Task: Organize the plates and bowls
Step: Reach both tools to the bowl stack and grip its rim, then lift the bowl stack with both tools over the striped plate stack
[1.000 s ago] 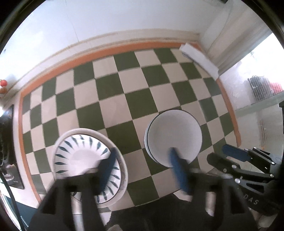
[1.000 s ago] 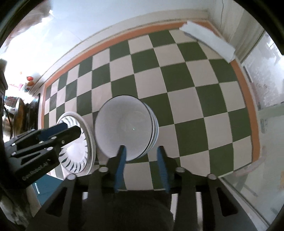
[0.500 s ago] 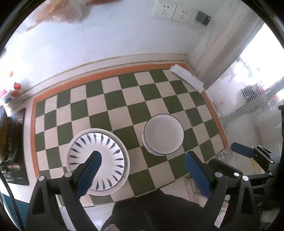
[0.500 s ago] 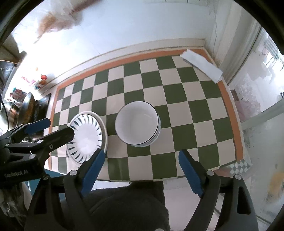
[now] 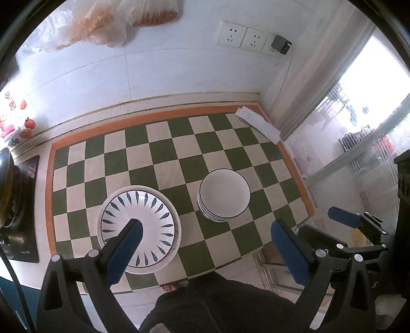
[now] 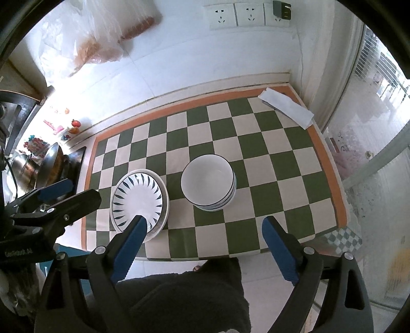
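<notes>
A stack of white plates with blue leaf marks (image 5: 151,217) (image 6: 139,197) lies on the left of the green and cream checkered mat (image 5: 179,158) (image 6: 256,153). A stack of white bowls with dark rims (image 5: 224,196) (image 6: 208,183) stands to its right. My left gripper (image 5: 205,228) is open and empty, held high above the counter's front edge. My right gripper (image 6: 205,225) is open and empty too, high above the mat's front. Each gripper shows at the side of the other's view: the right one (image 5: 351,220), the left one (image 6: 51,194).
A folded white cloth (image 5: 257,124) (image 6: 287,107) lies at the mat's far right corner. A stove with a pan (image 5: 10,189) (image 6: 48,164) is at the left. Plastic bags (image 5: 102,23) hang on the tiled wall beside wall sockets (image 5: 241,35). A window is at the right.
Both grippers have pulled up and back from the dishes, so the whole counter and wall show now. The right gripper's jaws have opened wide. The two stacks have not moved.
</notes>
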